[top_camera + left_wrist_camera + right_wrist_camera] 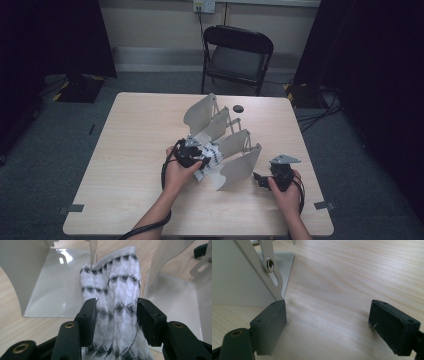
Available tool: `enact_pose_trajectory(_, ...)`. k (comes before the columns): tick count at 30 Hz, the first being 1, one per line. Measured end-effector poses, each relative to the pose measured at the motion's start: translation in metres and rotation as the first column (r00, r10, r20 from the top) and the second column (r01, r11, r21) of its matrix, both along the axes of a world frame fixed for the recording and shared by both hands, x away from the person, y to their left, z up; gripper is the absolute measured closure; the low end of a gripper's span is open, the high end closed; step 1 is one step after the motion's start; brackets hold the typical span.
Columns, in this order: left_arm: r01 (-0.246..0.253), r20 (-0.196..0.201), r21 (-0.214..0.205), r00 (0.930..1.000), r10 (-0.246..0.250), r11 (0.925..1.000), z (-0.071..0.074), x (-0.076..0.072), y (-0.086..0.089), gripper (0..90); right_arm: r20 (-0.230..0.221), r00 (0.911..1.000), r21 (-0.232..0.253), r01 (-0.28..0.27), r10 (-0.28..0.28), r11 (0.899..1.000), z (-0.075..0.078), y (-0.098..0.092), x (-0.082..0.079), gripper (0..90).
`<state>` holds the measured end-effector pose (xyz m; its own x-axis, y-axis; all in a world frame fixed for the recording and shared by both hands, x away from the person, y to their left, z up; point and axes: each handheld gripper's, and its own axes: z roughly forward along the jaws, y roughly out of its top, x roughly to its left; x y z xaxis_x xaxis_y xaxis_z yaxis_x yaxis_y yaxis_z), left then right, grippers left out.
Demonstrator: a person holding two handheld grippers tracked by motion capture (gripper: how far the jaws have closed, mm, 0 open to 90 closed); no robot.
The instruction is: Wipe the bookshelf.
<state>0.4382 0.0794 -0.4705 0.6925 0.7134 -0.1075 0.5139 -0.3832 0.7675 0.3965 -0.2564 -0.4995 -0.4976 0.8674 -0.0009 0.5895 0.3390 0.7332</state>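
High view: left claw (low) over sock

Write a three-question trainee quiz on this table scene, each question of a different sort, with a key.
1. True or false: the white knitted cloth with black diamond bands lies between the jaws of the left gripper.
2. Multiple choice: the right gripper has between its jaws a) the cloth, b) nothing but the light wooden table, c) the small black round disc.
3. Fill in: the cloth sits among the plates of the grey metal divider rack, which stands near the ___ of the table.

Key: 1 true. 2 b; its jaws stand wide beside a rack plate. 3 middle.
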Motion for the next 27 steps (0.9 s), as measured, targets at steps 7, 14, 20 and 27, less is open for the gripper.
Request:
enact_pose_trajectory(7,-0.009,-0.037,0.049,0.9992,0.010,0.9988,-0.010,0.003,-0.005,52.5,-0.002,1.0000,0.001,0.002,-0.002,1.000,0.000,0.000,0.000,14.1)
enact_pose_trajectory(14,0.023,-0.042,0.099,0.9989,-0.019,0.9948,-0.015,0.004,-0.009,66.3,-0.001,1.0000,0.001,0.001,-0.001,1.000,0.000,0.000,0.000,14.2)
enact_pose_trajectory(20,0.030,-0.062,0.116,0.9978,-0.023,0.9927,-0.010,0.002,-0.011,77.7,-0.001,1.0000,0.000,0.001,-0.001,1.000,0.000,0.000,0.000,14.2)
enact_pose_trajectory(27,0.024,-0.009,0.035,0.9997,-0.024,0.9991,0.021,0.001,-0.005,79.2,0.000,1.0000,0.000,0.001,-0.001,1.000,0.000,0.000,0.000,14.2)
